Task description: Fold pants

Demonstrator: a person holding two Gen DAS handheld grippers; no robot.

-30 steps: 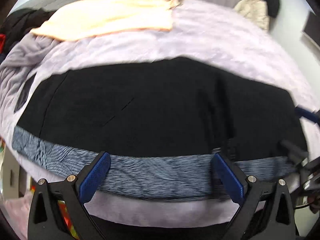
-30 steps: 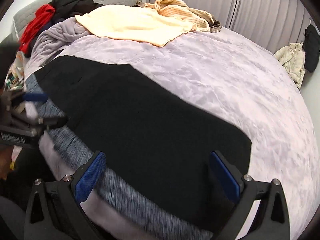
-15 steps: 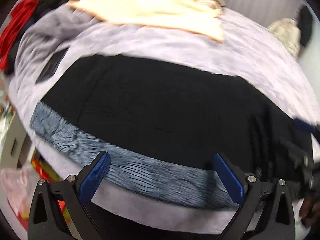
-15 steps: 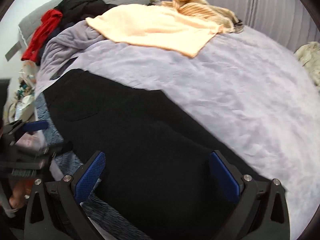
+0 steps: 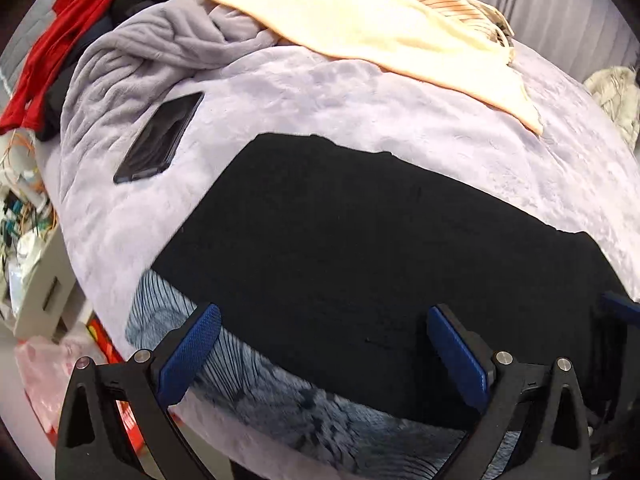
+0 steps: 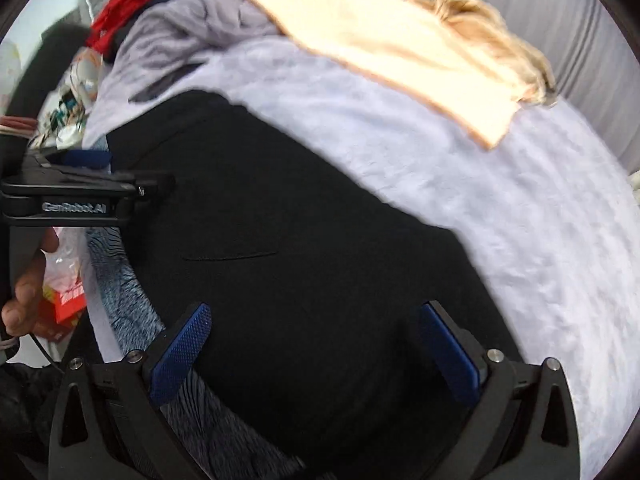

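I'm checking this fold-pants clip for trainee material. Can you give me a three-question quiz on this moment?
1. True or false: the left gripper is open.
2. What lies on the blanket to the left of the black pants? A) phone B) book C) shoe
3. Fill in: the cloth on the far side of the bed is ____ in colour.

Key: 1 true. 2 A, the phone. 3 cream, the cream cloth.

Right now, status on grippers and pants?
Left gripper open, right gripper open, both empty. Black pants flat on bed. Phone beside them, apart.
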